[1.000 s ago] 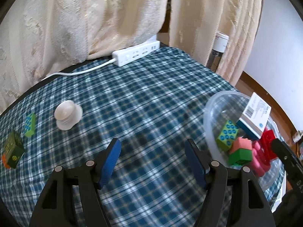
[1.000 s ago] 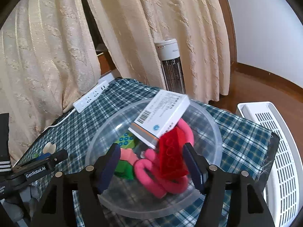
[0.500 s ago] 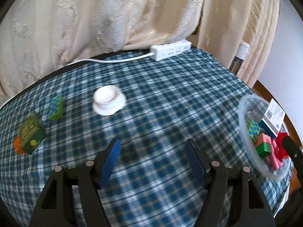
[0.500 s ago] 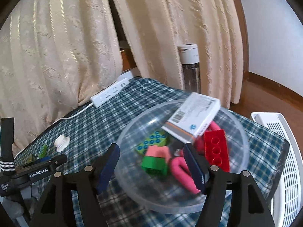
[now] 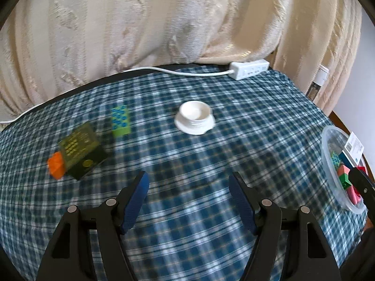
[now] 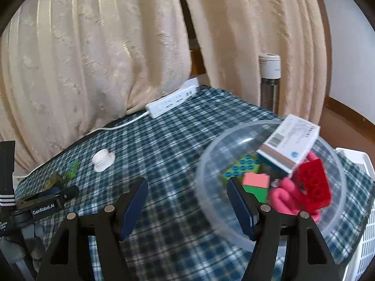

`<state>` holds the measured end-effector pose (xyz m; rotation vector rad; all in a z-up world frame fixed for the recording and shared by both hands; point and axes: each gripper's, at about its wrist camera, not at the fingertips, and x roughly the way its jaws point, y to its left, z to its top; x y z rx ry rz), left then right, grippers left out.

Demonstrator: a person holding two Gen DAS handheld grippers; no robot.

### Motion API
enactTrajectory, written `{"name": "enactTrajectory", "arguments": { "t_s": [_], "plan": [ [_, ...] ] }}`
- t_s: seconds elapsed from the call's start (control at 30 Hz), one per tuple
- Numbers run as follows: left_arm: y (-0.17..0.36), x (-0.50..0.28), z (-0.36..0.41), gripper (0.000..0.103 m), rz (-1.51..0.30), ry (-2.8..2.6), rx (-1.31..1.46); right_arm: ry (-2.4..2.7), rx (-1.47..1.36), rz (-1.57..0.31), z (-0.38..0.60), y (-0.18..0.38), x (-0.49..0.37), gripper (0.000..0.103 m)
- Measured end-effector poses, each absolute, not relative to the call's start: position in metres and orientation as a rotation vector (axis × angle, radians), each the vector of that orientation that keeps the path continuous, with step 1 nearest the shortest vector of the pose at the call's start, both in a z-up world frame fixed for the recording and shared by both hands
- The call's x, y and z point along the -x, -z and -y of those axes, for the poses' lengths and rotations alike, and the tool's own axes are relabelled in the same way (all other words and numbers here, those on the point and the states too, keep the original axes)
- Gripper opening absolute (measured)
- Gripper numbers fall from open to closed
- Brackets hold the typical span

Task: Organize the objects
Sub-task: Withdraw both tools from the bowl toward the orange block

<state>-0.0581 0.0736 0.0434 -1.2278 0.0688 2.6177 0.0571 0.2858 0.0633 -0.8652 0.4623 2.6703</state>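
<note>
On the plaid table a white round cap, a green-blue brick, a dark green box and an orange brick lie loose. My left gripper is open and empty, above the cloth in front of them. A clear plastic bowl at the right holds a white box, a red brick, pink pieces and green bricks. My right gripper is open and empty, beside the bowl's left rim. The bowl also shows in the left wrist view.
A white power strip with its cord lies at the table's far edge against beige curtains. A white-topped appliance stands behind the table. A white slatted object is at the right, beyond the table edge.
The left gripper swung left, bringing the cap, box and bricks toward centre view. The right gripper drew back and left from over the bowl; the red brick now lies in the bowl.
</note>
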Motion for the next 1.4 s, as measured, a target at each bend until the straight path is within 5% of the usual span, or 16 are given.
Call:
{"name": "enactTrajectory", "arguments": {
  "t_s": [0.8, 1.4],
  "plan": [
    [-0.028, 0.084, 0.075, 0.072, 0.004, -2.93, 1.33, -2.772, 1.083, -0.387, -0.232, -0.045, -0.018, 0.073],
    [-0.004, 0.111, 0.096, 0.071, -0.041, -2.912, 1.386, -2.815, 1.181, -0.31, -0.201, -0.037, 0.006, 0.073]
  ]
}}
